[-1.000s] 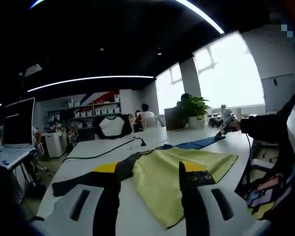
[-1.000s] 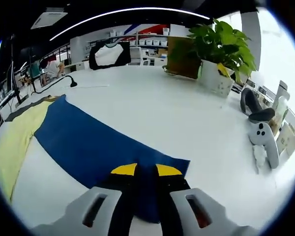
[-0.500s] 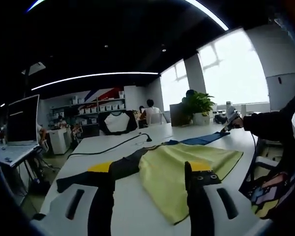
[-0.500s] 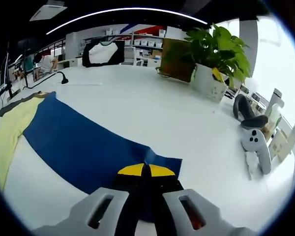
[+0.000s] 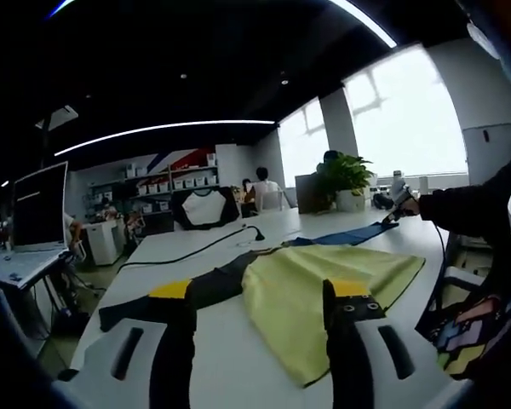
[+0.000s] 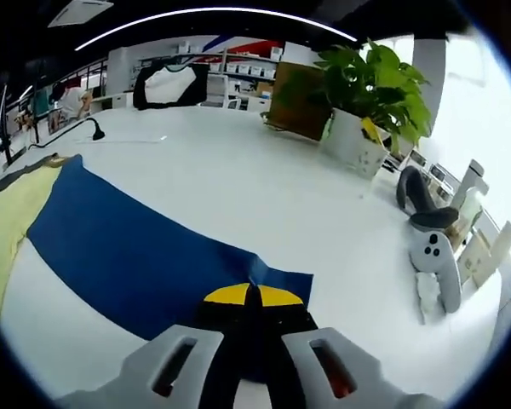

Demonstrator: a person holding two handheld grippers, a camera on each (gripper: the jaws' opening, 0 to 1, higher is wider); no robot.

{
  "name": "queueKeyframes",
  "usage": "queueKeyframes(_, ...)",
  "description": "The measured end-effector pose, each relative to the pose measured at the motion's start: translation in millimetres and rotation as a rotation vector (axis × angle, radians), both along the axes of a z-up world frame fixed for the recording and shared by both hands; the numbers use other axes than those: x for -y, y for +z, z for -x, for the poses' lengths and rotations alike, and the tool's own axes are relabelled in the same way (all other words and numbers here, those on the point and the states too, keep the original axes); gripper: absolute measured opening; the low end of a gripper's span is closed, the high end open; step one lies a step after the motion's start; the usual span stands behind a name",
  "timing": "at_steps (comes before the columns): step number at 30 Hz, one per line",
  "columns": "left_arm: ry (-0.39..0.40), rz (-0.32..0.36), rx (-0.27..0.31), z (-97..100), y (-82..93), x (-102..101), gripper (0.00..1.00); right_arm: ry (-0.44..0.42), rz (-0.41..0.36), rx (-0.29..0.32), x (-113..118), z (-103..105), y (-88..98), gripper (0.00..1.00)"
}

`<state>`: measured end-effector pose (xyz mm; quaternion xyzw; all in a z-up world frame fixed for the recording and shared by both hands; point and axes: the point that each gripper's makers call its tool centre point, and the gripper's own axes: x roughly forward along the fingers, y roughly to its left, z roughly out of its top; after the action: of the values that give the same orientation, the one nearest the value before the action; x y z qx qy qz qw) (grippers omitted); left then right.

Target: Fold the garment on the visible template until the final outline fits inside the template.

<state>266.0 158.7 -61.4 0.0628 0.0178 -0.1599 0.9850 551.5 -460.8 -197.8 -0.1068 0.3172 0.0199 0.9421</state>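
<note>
On the white desk [image 5: 238,362] the garment [image 5: 324,285] lies spread. Our left gripper [image 5: 255,319] hovers near its yellow body, fingers wide apart and empty. Beyond the yellow, our right gripper [image 6: 252,300] pinches the blue sleeve [image 6: 128,251] cuff; we should lift it smoothly and fold toward the yellow.

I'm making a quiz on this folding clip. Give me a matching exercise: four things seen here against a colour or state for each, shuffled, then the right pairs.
Things:
1. right tool
2. left tool
3. garment body
4. potted plant

States:
A. open above the table
B. green leaves in a white pot
C. pale yellow, spread flat
D. shut on the blue sleeve

Pairs: 1-D, 2-A, 3-C, 4-B
</note>
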Motion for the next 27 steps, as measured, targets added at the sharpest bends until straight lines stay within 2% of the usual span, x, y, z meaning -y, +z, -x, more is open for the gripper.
queueKeyframes(9,0.012,-0.006,-0.007,-1.9,-0.8,-5,0.68,-0.019,0.039,-0.009,9,-10,0.5,0.0)
queueKeyframes(13,0.016,-0.011,-0.008,-2.0,-0.8,-6,0.7,-0.028,0.05,0.009,15,-16,0.7,0.0)
queueKeyframes(18,0.018,-0.016,-0.01,-2.6,-1.3,-6,0.71,-0.075,-0.037,0.039,18,-18,1.2,0.0)
queueKeyframes(23,0.022,-0.021,-0.012,-3.4,-1.9,-7,0.75,-0.078,-0.065,0.073,23,-16,1.1,0.01)
queueKeyframes(24,0.025,-0.02,-0.013,-3.4,-2.3,-7,0.75,-0.07,-0.053,0.074,24,-17,1.4,0.01)
queueKeyframes(26,0.03,-0.019,-0.017,-4.3,-3.1,-8,0.76,-0.088,0.027,0.032,38,-15,1.9,0.01)
queueKeyframes(27,0.03,-0.021,-0.018,-4.6,-3.4,-7,0.77,-0.089,0.016,0.026,37,-16,1.9,0.01)
